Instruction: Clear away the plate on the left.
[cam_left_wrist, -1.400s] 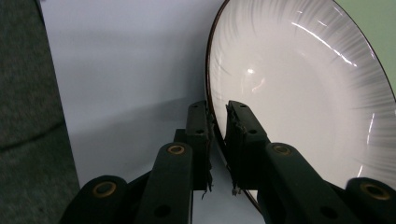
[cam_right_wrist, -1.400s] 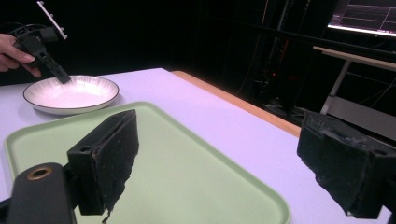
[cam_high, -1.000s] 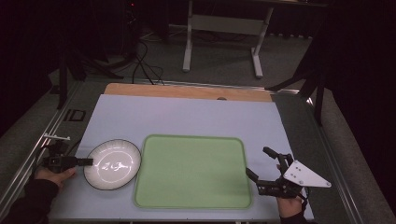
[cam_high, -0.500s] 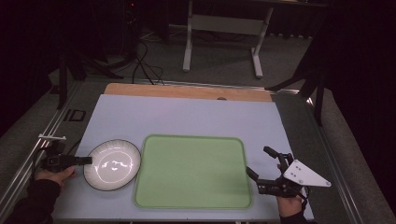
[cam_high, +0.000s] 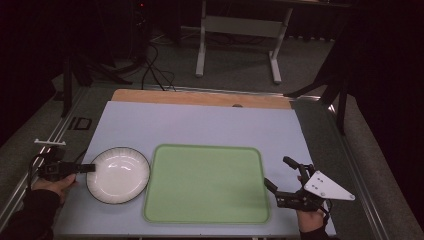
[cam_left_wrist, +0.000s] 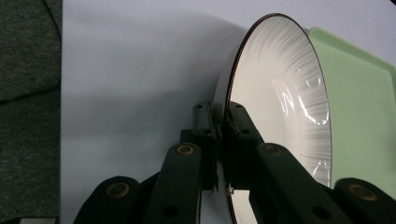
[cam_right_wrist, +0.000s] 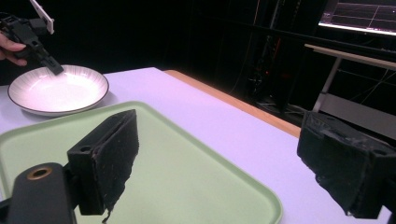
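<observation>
**Plate pinched at its rim, tray waiting alongside**

We see the left gripper with its jaws clamped on the near rim of the white plate, one jaw under the lip and one on top. In the high view that gripper sits at the plate's left edge, the plate resting on the bench just beside the green tray, their edges nearly touching. The right gripper hovers off the tray's right edge with its jaws spread wide and nothing between them.

We judge the plate stiff, glazed and slippery, likely ceramic and so breakable if dropped. A rim hold on one side leaves its weight hanging off the jaws, so it may tilt or slide; we would grip deep over the lip and keep it low.
</observation>
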